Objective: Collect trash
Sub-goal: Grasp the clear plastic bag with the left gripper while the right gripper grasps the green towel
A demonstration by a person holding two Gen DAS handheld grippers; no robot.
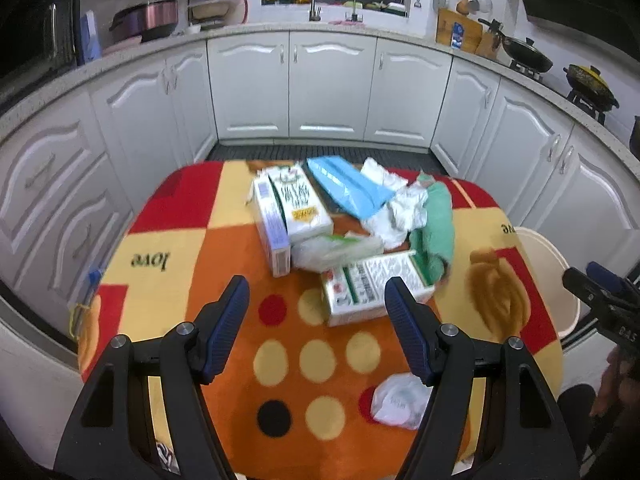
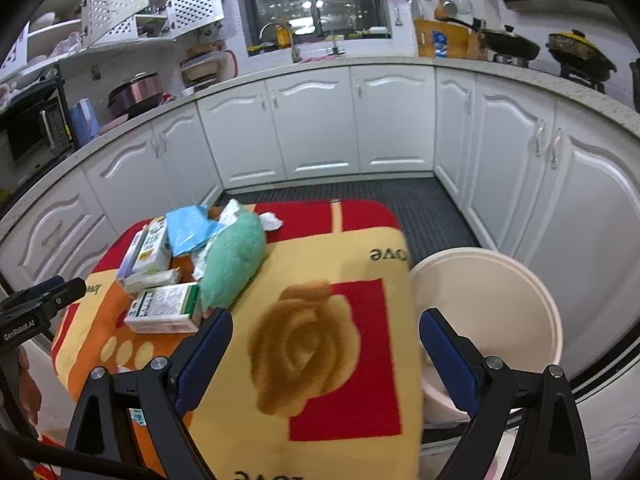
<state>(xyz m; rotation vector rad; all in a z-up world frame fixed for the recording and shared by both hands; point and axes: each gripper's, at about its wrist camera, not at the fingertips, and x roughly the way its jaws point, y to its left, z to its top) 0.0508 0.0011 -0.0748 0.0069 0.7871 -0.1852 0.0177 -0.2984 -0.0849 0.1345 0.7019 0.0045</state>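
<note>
Your left hand-held gripper (image 1: pixel 316 300) hangs above the patterned counter (image 1: pixel 168 240) with its jaws parted and nothing between them, and the lying carton (image 1: pixel 376 286) sits just past its right fingertip, so that looks like the piece to take next: line the jaws across the carton's short side rather than its length, come down until both pads flank the cardboard, and close firmly enough that the light box does not tip out. Beyond it the rest of the trash is heaped together: a taller carton (image 1: pixel 286 212), a clear plastic wrapper (image 1: pixel 332 248), a blue bag (image 1: pixel 348 186), crumpled white paper (image 1: pixel 396 212) and a green cloth (image 1: pixel 436 224), all touching or overlapping, so lift the near carton straight up to avoid dragging the wrapper with it. A loose white wad (image 1: pixel 396 400) lies apart, close under your right finger. Your right hand-held gripper (image 2: pixel 326 336) is also wide open and empty, poised over the counter's edge with the cream bin (image 2: pixel 500 280) just beside it; keep it clear of the drop path. The frames are blurred, the carton print is unreadable, the bin's bottom is mostly hidden by the gripper finger, and what lies under the heap cannot be made out
</note>
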